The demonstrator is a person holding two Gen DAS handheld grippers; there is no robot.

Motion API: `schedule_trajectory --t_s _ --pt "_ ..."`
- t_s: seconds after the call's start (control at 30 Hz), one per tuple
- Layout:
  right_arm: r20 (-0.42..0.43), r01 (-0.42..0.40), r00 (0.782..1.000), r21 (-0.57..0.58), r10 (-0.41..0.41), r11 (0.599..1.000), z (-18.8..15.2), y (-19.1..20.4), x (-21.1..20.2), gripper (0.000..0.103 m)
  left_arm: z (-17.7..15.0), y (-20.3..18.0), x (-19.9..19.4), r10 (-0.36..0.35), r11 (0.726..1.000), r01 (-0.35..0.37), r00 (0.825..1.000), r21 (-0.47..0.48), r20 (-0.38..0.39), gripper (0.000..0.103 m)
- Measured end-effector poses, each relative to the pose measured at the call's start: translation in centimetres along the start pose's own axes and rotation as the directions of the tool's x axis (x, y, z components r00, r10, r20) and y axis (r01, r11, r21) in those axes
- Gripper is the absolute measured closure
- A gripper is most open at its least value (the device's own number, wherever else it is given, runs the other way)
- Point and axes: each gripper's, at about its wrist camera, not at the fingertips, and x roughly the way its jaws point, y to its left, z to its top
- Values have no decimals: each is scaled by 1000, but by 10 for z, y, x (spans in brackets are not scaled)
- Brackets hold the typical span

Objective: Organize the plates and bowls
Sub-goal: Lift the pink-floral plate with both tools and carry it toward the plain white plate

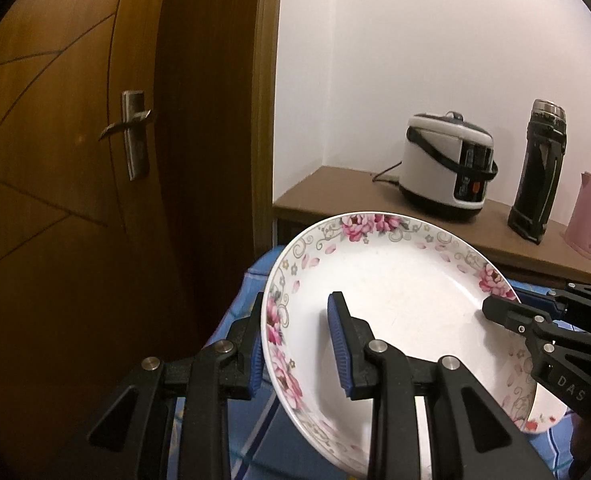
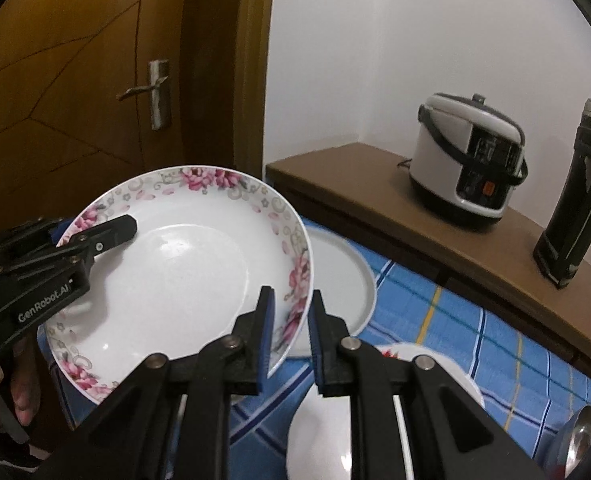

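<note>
Floral plate [image 1: 395, 320] held tilted above the blue checked cloth [image 2: 475, 332]. Left gripper [image 1: 299, 344] clamps its left rim, right gripper [image 2: 291, 332] its right rim. Likely stiff, glazed, slippery, breakable; grip rims only.

L gripper [image 1: 297, 346] fingers straddle the floral plate [image 1: 391, 300] rim, one blue pad inside, one outside, gap showing at the inner pad. R gripper [image 2: 291, 334] fingers likewise astride the opposite rim, not visibly pressed. Bare hand [image 2: 3, 384] grips the L handle
</note>
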Motion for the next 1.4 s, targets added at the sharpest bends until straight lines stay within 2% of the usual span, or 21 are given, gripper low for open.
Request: schedule_trajectory --t_s 0.47,1.4 --pt "62 64 996 57 -68 996 34 -20 11 87 35 -11 25 16 1000 -18 999 23 52 72" --pt "-23 67 998 108 -65 992 31 -42 66 87 36 -14 81 33 999 -32 999 21 -16 72"
